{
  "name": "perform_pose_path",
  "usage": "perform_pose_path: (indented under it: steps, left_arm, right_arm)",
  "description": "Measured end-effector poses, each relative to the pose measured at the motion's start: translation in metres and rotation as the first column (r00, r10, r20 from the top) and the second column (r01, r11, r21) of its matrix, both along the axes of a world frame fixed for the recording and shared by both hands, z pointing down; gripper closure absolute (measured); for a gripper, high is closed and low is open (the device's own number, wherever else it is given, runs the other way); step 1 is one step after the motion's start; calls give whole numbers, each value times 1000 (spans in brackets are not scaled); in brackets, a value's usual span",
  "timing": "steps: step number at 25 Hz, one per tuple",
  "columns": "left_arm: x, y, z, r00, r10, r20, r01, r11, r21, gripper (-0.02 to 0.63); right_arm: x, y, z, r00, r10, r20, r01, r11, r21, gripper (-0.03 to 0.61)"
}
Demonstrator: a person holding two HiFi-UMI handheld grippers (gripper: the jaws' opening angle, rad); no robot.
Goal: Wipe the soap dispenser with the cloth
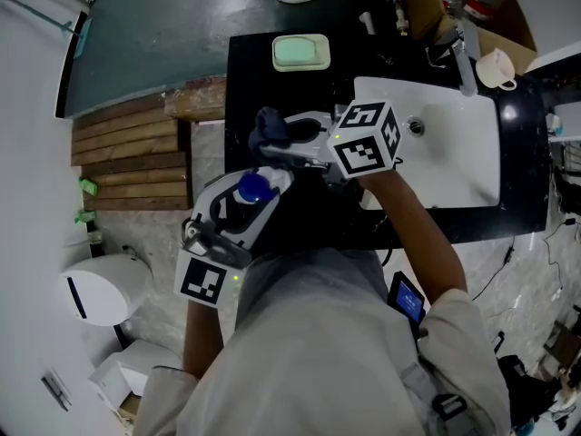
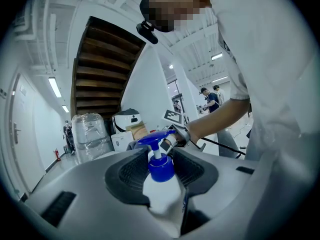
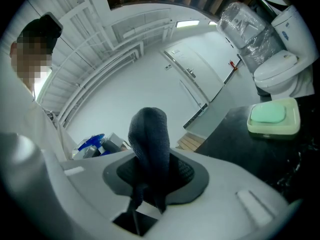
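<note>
1. I stand at a washstand: a white sink (image 1: 454, 153) with a tap (image 1: 463, 57) is set in a black counter (image 1: 250, 80), and a green soap dish (image 1: 300, 52) lies on that counter.
2. A white toilet (image 3: 280, 69) stands past the counter's far end, so this corner is fitted out as a bathroom.
3. Around me is a big hall, not a home: a wooden staircase (image 2: 100, 64), long strip lights (image 2: 54, 86) on a high ceiling, a plastic-wrapped bundle (image 2: 90, 136), and people (image 2: 210, 98) standing far off.
4. I take it for a mock bathroom in a lab or test space.
</note>
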State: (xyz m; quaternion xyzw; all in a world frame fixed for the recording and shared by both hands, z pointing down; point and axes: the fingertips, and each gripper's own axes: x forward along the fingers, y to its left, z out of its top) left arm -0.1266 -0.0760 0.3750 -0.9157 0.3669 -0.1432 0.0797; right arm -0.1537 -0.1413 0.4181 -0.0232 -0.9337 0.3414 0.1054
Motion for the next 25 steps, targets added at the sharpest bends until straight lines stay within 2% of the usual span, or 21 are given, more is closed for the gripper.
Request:
perform_pose_path:
  steps: [13,25]
  left_arm:
    - [0,0,-1,1000,1,-1,-1,1000,-1,459]
    - [-1,-1,0,1000,-1,-4,1,1000,-6,459]
  right_arm:
    - [-3,0,28,999,-4,-38,2,999,-48,479]
    - [-3,0,46,999,9,-34,-13,994,-105,479]
